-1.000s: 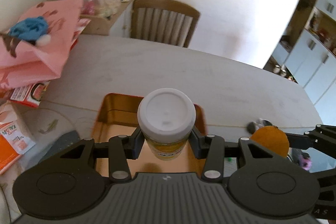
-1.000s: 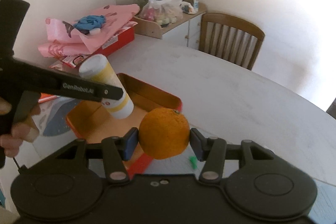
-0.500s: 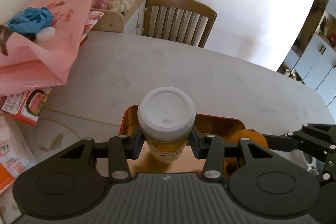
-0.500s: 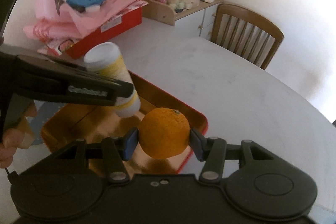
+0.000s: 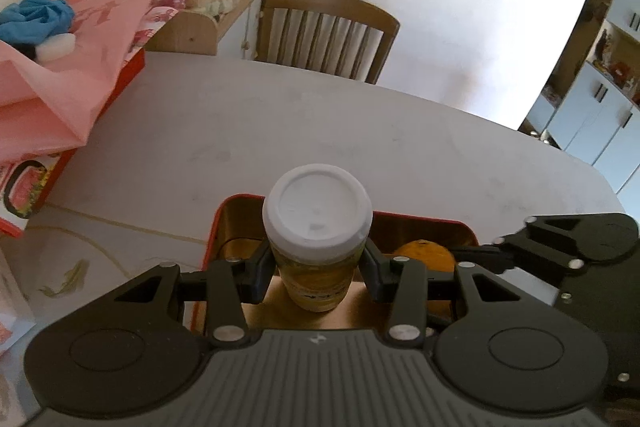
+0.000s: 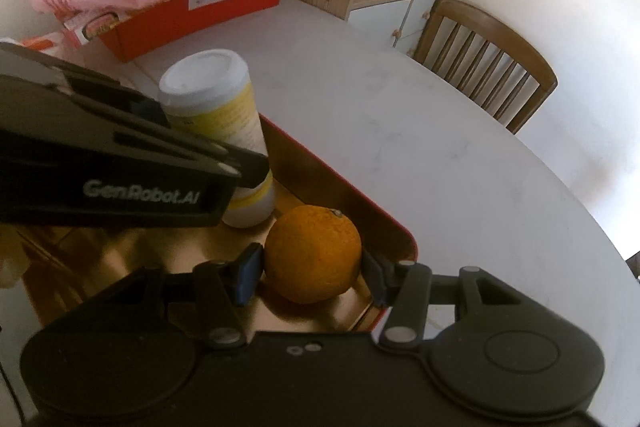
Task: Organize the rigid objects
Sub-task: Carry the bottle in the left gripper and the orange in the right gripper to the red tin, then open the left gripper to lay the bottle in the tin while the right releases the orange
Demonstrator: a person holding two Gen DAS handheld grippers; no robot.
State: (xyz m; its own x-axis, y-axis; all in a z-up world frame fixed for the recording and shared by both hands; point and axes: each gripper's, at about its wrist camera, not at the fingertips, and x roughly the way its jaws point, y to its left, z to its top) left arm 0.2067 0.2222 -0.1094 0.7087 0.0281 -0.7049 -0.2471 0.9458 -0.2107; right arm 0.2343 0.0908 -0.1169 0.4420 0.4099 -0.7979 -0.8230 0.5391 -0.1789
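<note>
Red-rimmed tin [image 6: 400, 227]: left gripper [image 5: 318, 269] clamps bottle [image 5: 318, 227], right gripper [image 6: 312, 269] clamps orange [image 6: 312, 257]

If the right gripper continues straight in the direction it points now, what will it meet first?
Probably the golden floor of the red tray: the right gripper, shut on the orange, points down into it. Depth is unclear.

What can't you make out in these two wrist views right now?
- Left wrist view: the round orange fruit is mostly hidden behind the left gripper.
- Right wrist view: whether the white-capped yellow plastic bottle touches the red tin tray floor, hidden by the left gripper.
- Bottle label print: too small and blurred.
</note>
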